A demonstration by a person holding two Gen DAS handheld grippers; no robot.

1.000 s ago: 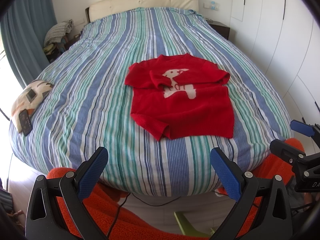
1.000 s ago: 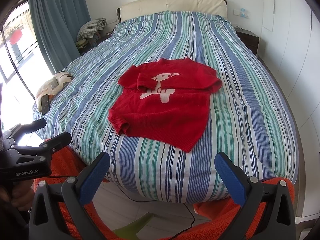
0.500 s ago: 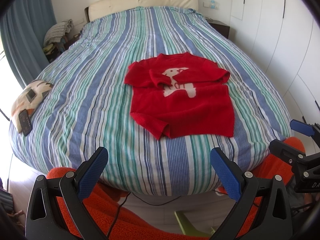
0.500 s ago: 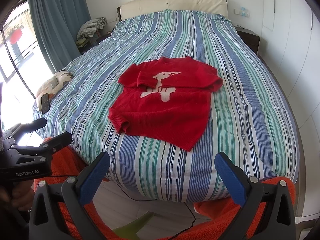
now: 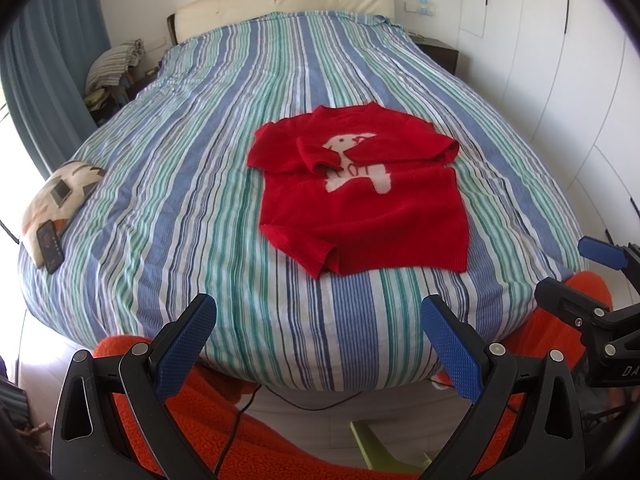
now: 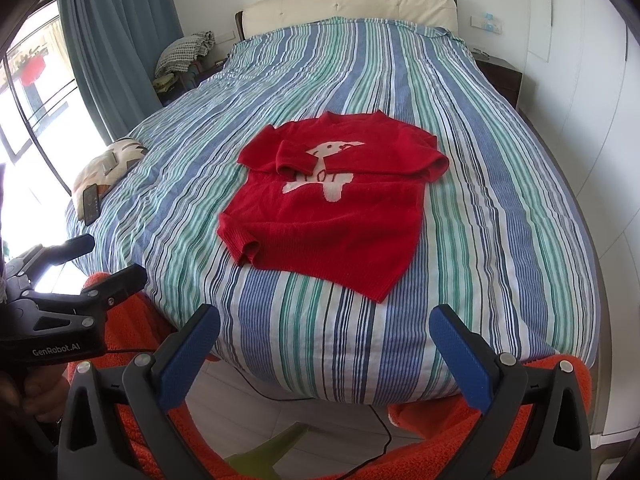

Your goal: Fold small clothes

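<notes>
Lying flat on the striped bed (image 5: 200, 168), the red sweater (image 5: 360, 208) waits — left gripper (image 5: 320, 350) and right gripper (image 6: 326, 354) both spread their fingers wide, holding nothing.

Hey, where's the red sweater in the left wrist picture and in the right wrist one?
Left wrist: red sweater right of centre on the striped bed.
Right wrist: red sweater near centre.
Shared landmark: cream headboard at the top.

Sweater (image 5: 362, 196): red, white animal motif. Bedcover (image 5: 192, 168): blue, green, white stripes. Curtain (image 6: 116, 40): grey-blue. Headboard (image 5: 280, 4): cream. Gripper pads (image 6: 188, 360): blue.
</notes>
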